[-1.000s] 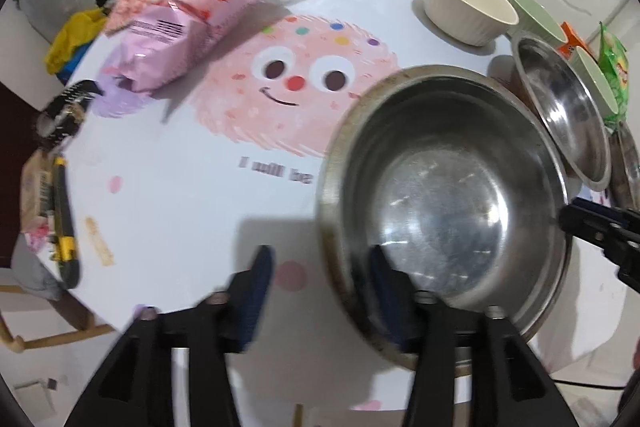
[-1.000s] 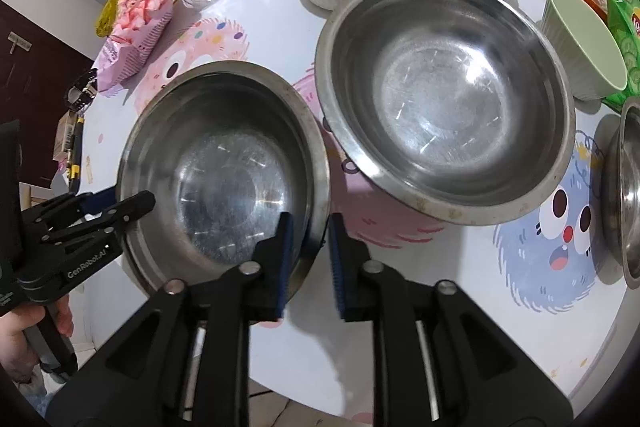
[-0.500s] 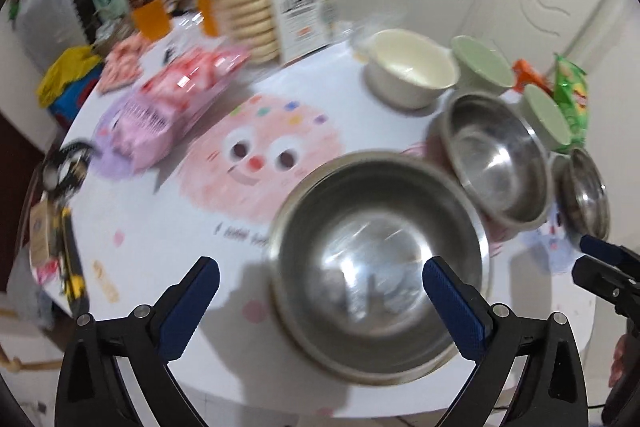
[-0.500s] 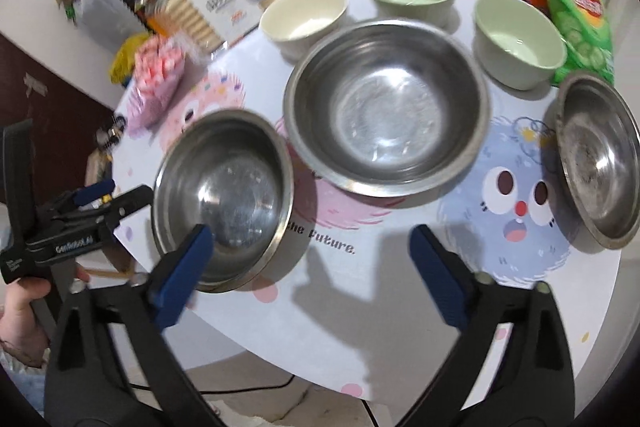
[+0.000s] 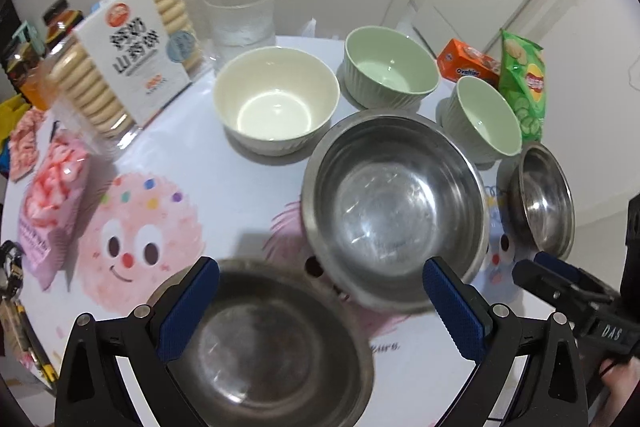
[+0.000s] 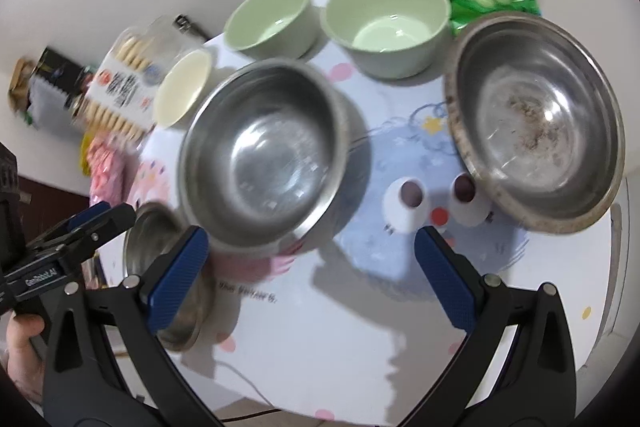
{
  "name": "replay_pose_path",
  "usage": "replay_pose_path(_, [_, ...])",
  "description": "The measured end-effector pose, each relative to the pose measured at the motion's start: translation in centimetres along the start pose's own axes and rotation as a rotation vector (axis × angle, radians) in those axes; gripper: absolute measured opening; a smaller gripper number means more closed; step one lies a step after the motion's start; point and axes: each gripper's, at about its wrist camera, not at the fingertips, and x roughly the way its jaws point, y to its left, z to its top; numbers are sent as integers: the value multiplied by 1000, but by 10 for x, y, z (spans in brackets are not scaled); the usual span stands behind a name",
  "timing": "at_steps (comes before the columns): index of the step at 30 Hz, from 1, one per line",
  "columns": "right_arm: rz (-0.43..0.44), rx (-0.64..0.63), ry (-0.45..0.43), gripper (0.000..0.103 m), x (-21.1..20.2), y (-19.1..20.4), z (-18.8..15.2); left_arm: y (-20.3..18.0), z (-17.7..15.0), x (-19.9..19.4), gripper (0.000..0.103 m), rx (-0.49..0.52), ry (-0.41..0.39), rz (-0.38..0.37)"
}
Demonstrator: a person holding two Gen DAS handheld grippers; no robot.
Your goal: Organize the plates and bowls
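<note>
Little sorting looks done: six bowls sit separately on the tabletop [image 5: 256, 195], none nested. The left gripper [image 5: 320, 307] gapes wide and empty over the near steel bowl [image 5: 264, 347]; ahead lie a larger steel bowl [image 5: 394, 203] and ribbed ceramic bowls [image 5: 276, 103]. The right gripper [image 6: 312, 279], equally spread, holds nothing; the shallow, speckled steel bowl [image 6: 536, 119] sits ahead to its right

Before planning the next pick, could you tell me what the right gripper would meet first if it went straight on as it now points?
Probably the tablecloth first, at its blue monster print between the middle steel bowl and the dirty steel bowl. The right gripper is open; depth is unclear.
</note>
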Motion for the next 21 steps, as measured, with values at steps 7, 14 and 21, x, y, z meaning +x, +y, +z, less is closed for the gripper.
replay_pose_path(7, [-61,16,8,103,17,-1,19,0,18,30,103,-5,68,36])
replay_pose_path(14, [-75,5,76,85,42,-6,28,3,28,53,73,-8,122,35])
replay_pose_path(21, [-84,5,120,65,60,-3,33,10,29,69,44,-29,171,10])
